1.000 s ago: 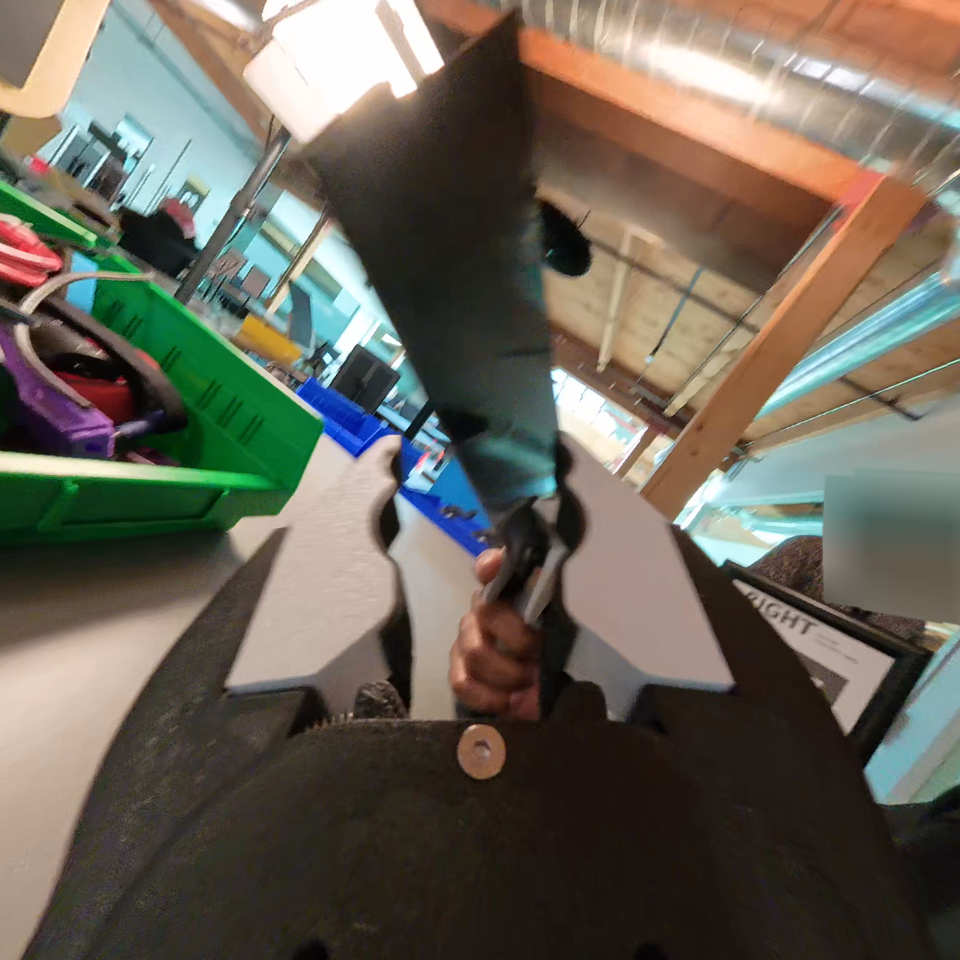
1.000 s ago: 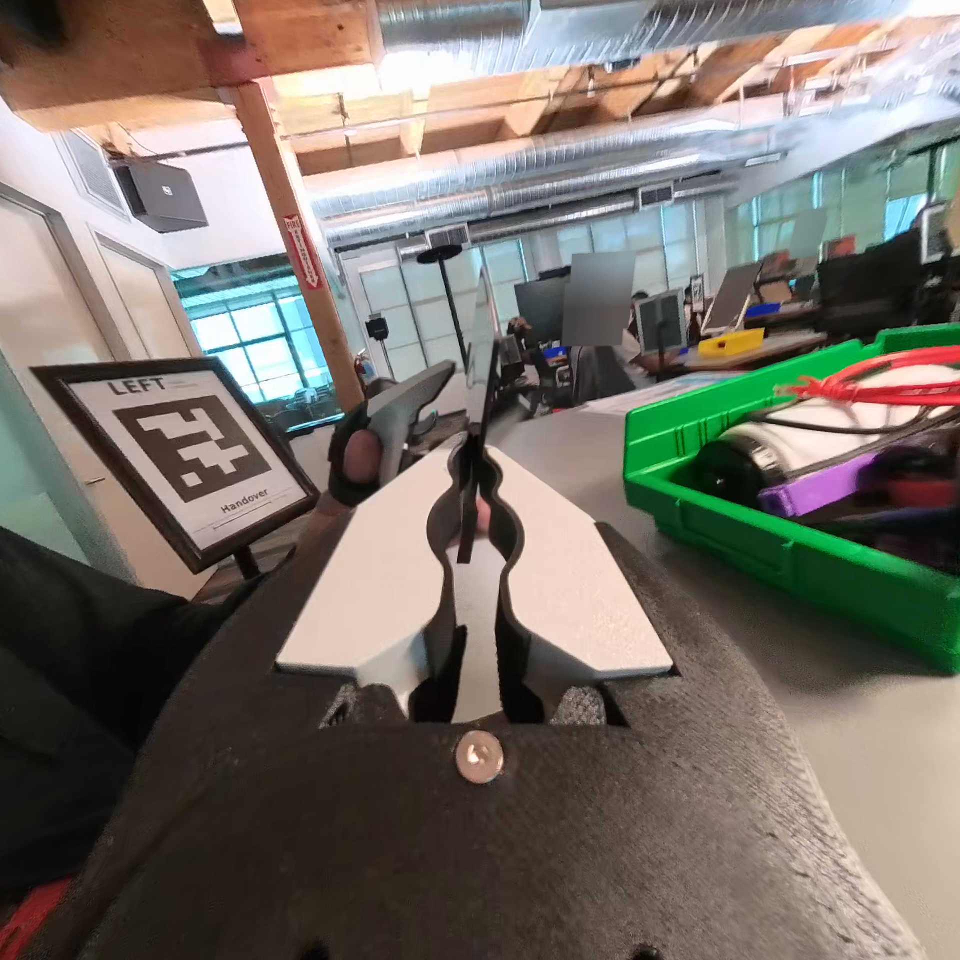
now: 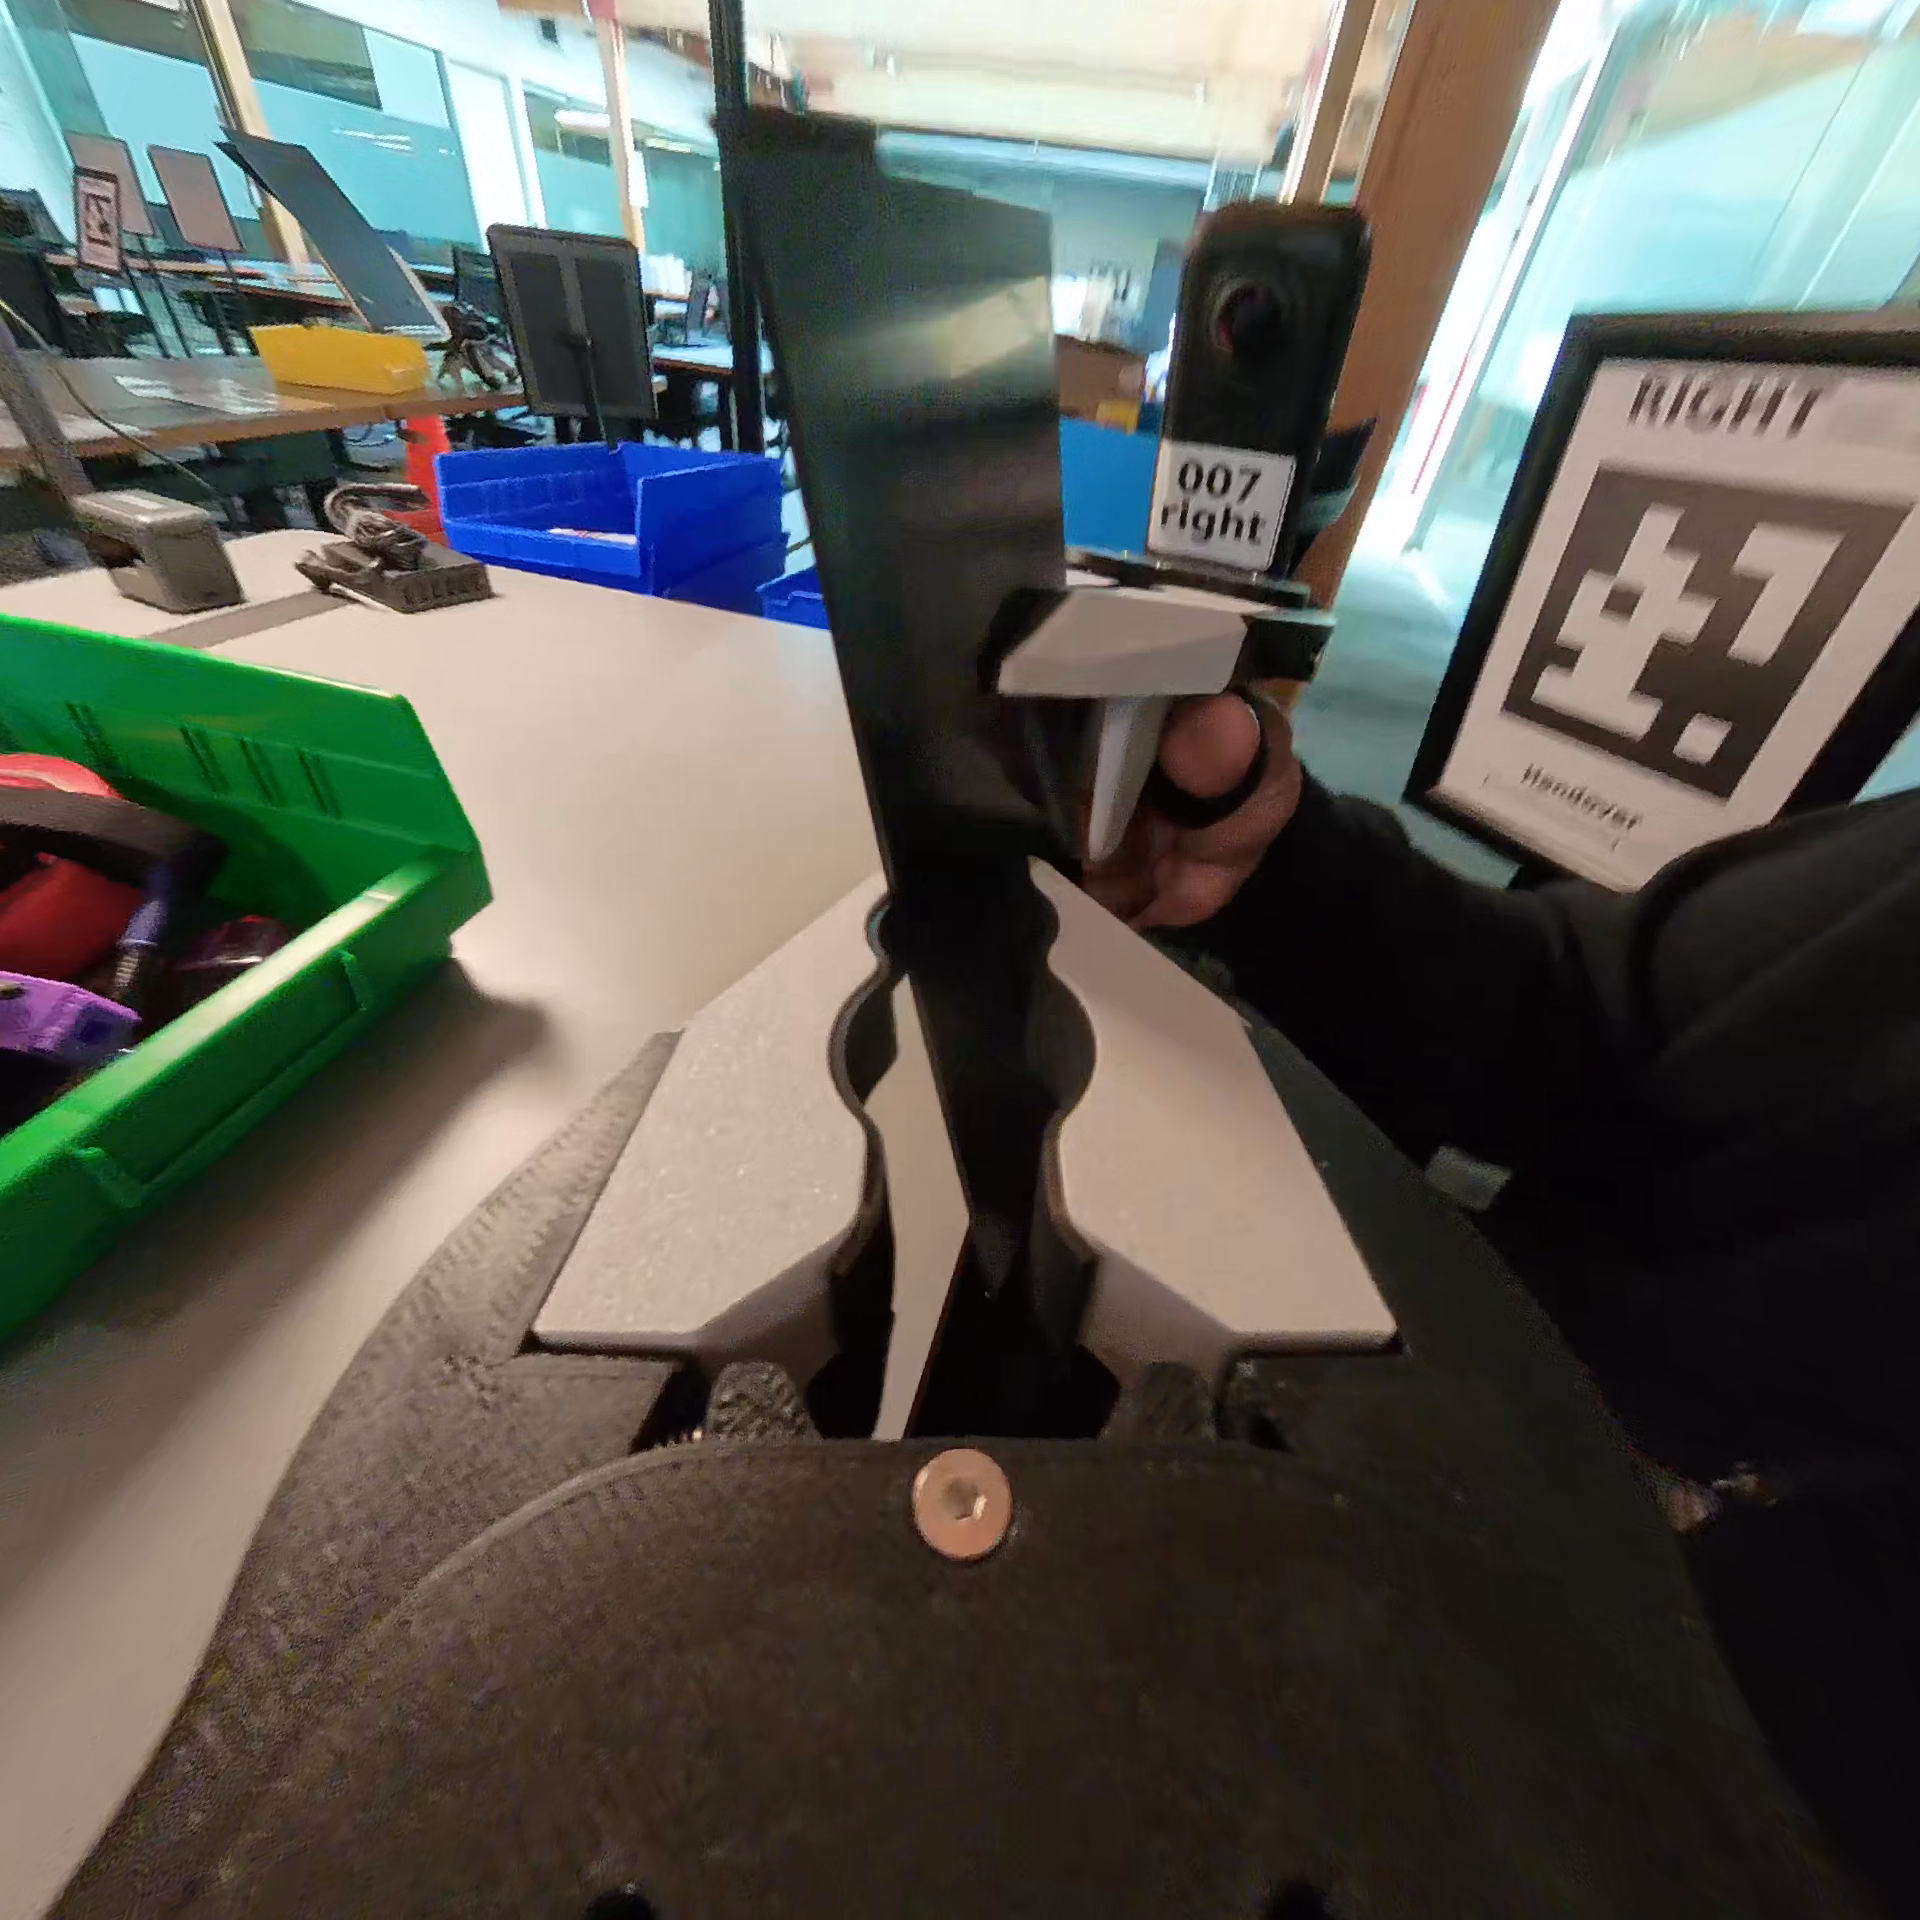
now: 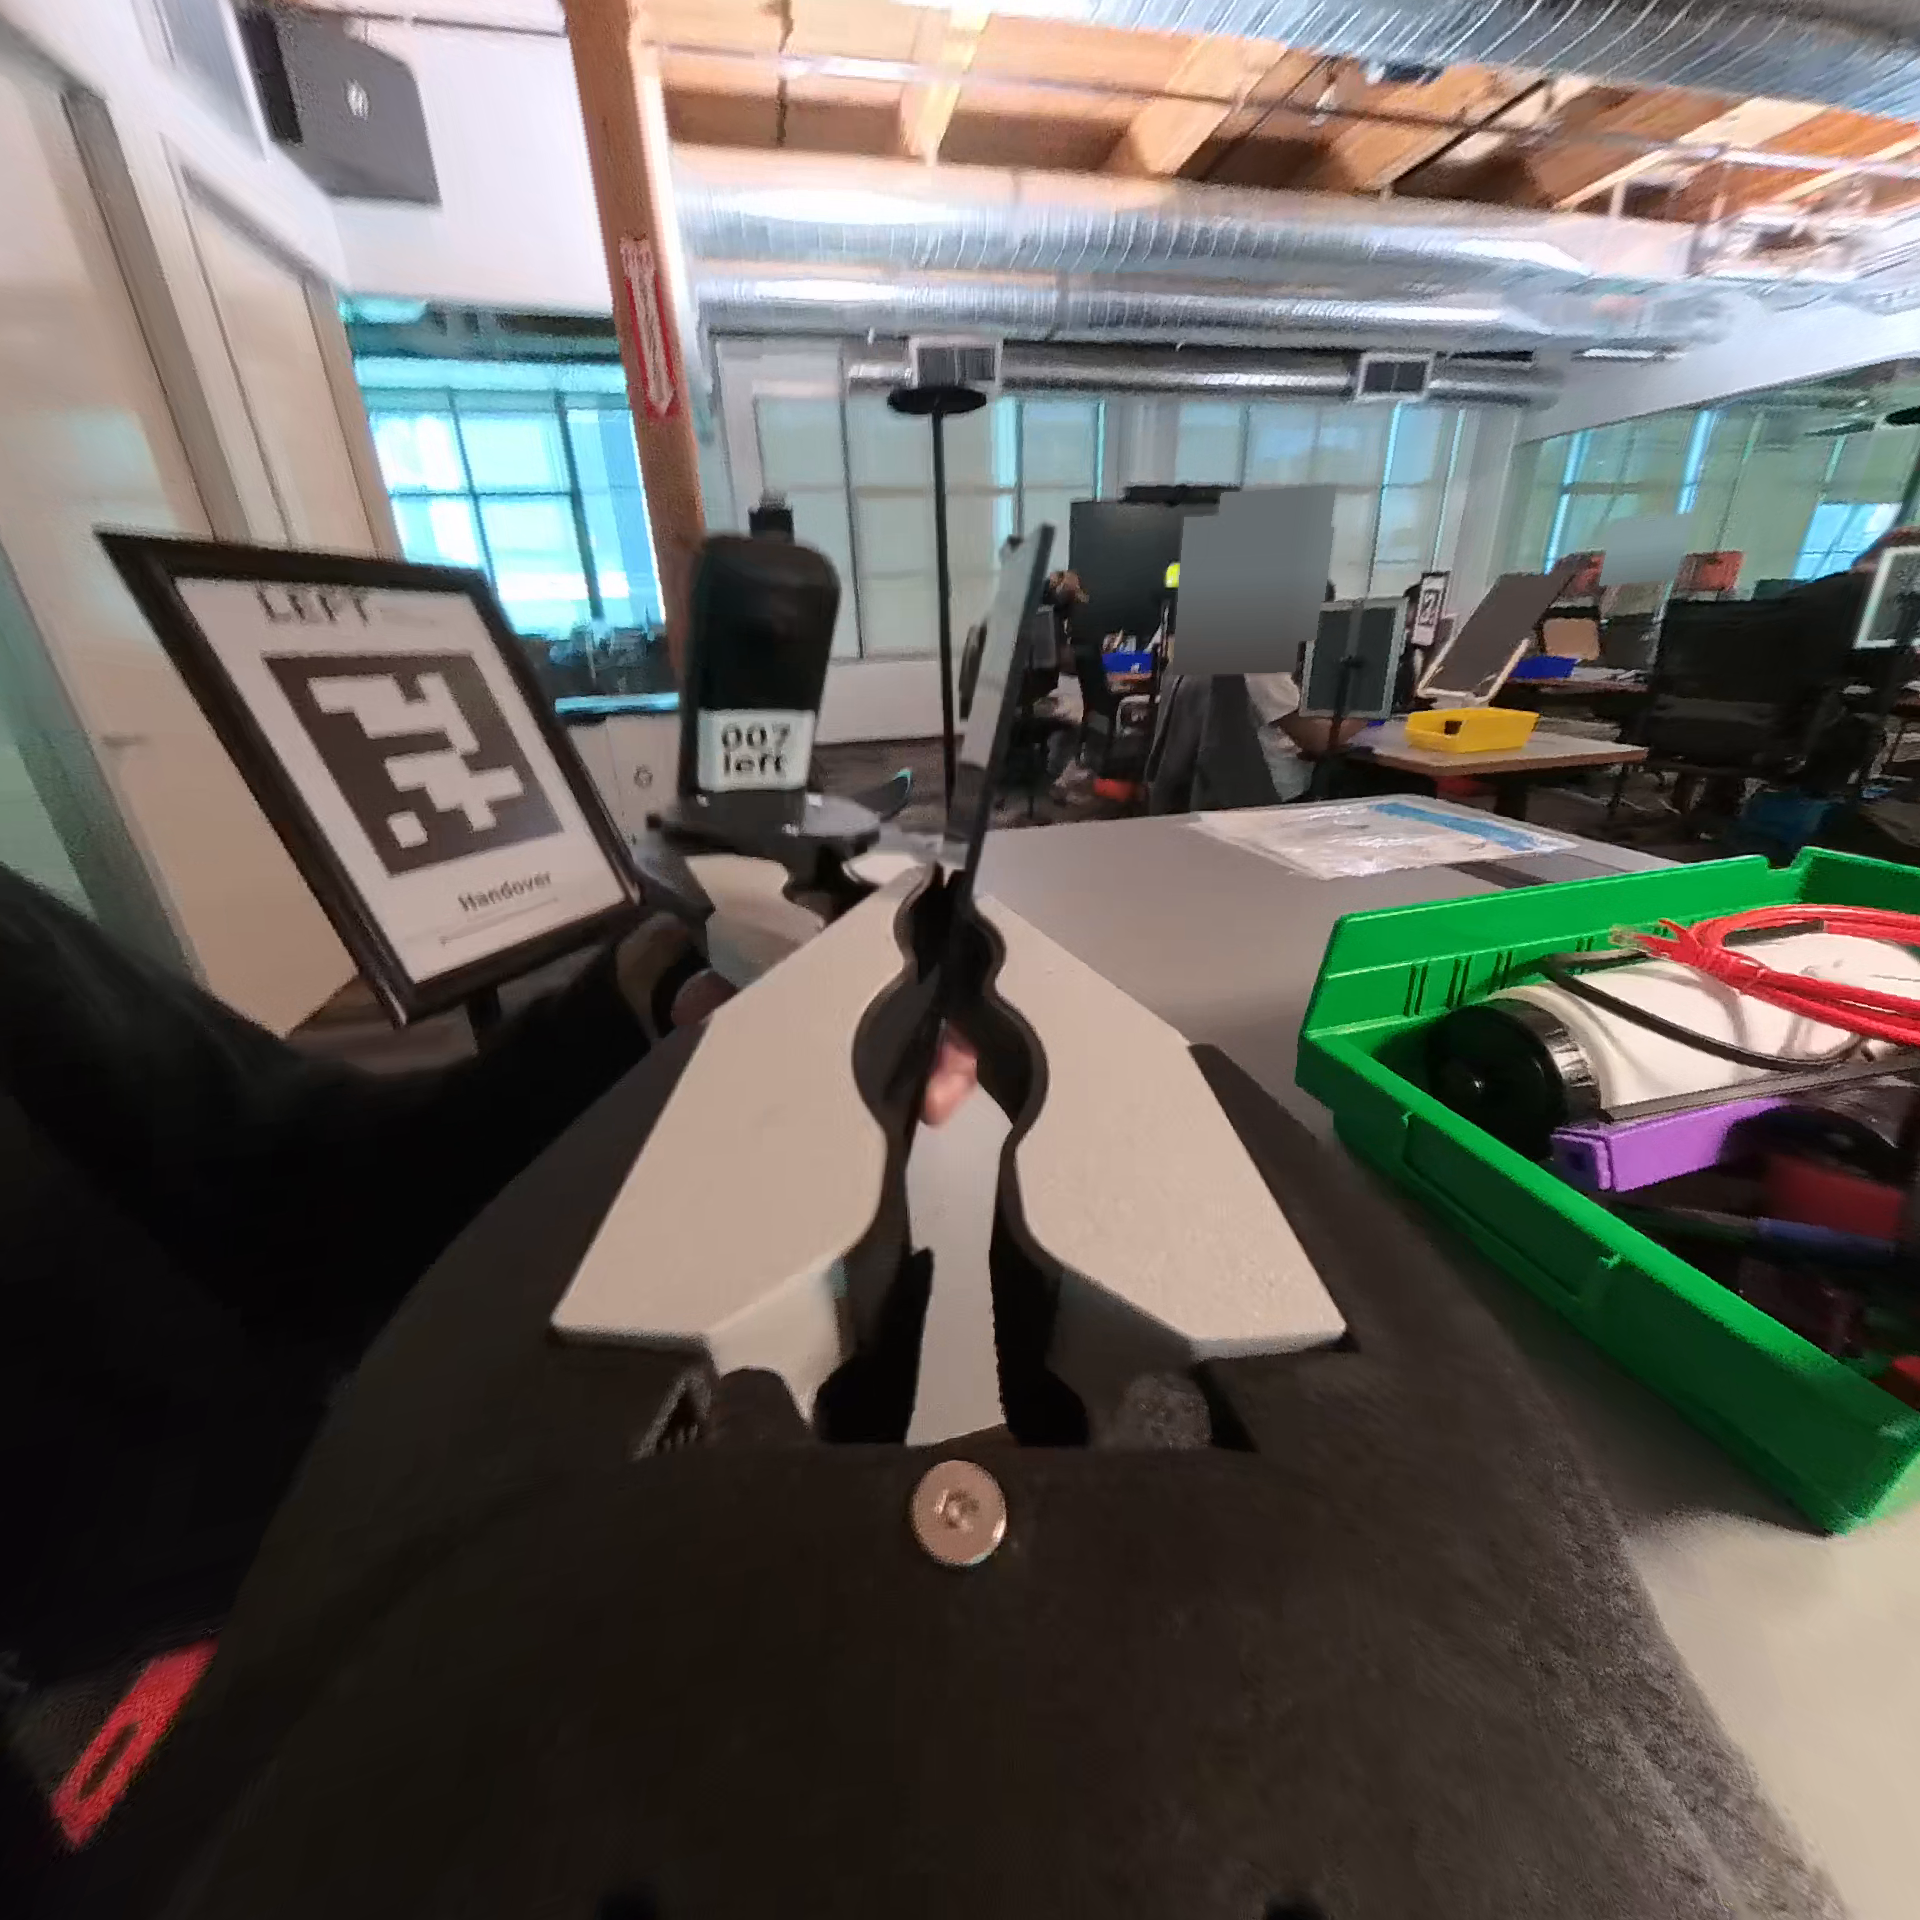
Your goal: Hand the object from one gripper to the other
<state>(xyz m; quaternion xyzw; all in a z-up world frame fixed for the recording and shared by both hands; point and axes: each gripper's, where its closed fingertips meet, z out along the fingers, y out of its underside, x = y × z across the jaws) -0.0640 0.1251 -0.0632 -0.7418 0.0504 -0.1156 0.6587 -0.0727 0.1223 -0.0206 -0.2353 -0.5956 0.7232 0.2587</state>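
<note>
The object is a flat black plate (image 3: 914,416), held upright above the grey table (image 3: 644,727). My left gripper (image 3: 961,899) is shut on its lower end, and the plate runs up between the two grey fingers. My right gripper (image 3: 1000,665) shows farther off in that view, clamped on the plate's right edge with a hand on its grip. In the right wrist view the plate (image 4: 1003,665) is seen edge-on, and my right gripper (image 4: 951,894) is shut on it. The left gripper (image 4: 831,883) sits just beyond, at the plate.
A green bin (image 3: 260,831) of cables and parts stands on the table, at the left in the left wrist view and at the right in the right wrist view (image 4: 1558,935). Framed marker signs (image 3: 1683,603) (image 4: 384,758) stand at the table's near side. Blue bins (image 3: 613,509) sit behind. Only a small space, under 4 cm, lies between the two pairs of fingers.
My left gripper was open beside the plate and has closed on it. Both views have tilted down from the ceiling toward the table. My right gripper keeps its hold.
</note>
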